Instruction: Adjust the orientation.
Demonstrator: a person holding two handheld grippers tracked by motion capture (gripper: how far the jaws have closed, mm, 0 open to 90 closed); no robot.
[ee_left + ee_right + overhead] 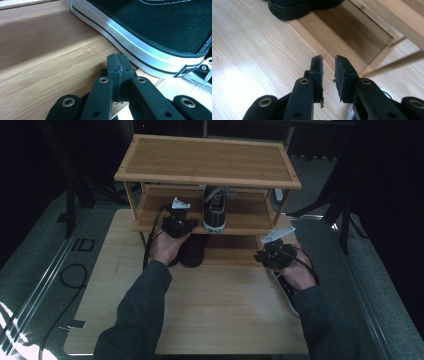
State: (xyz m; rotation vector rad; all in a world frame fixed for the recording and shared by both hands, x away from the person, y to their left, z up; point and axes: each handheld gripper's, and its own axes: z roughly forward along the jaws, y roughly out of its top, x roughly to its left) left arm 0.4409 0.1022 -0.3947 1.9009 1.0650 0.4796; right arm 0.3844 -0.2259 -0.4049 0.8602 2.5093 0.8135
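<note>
The black canvas sneaker (215, 210) stands on the middle shelf (155, 212) of a three-tier bamboo shoe rack (207, 160), its heel end toward the person; it has a white rubber sole band with a thin black stripe and white laces. In the left gripper view the same sneaker (160, 27) runs across the frame from 11 o'clock to 4 o'clock, its smooth white sidewall just beside the left gripper (118, 62), whose black jaws are pressed flat together with nothing between them, over the grained bamboo board. In the high view the left gripper (177, 222) sits at 9 o'clock of the sneaker, at the front edge of the middle shelf. Below, on the bottom shelf, a dark rounded shoe (194, 250) pokes out just beside the left hand. The right gripper (274, 254) hovers at 4 o'clock of the rack's lower front, above the pale wooden table (210, 305); in its own view the right gripper (329, 62) has its jaws a narrow gap apart, their foam pads ragged, holding nothing. Ahead of it at 12 o'clock lies the bottom shelf's recessed panel (352, 32), and at 11 o'clock the dark shoe's glossy sole edge (292, 10). A second black-and-white sneaker (285, 287) lies on the table under the right hand (300, 275), partly hidden.
</note>
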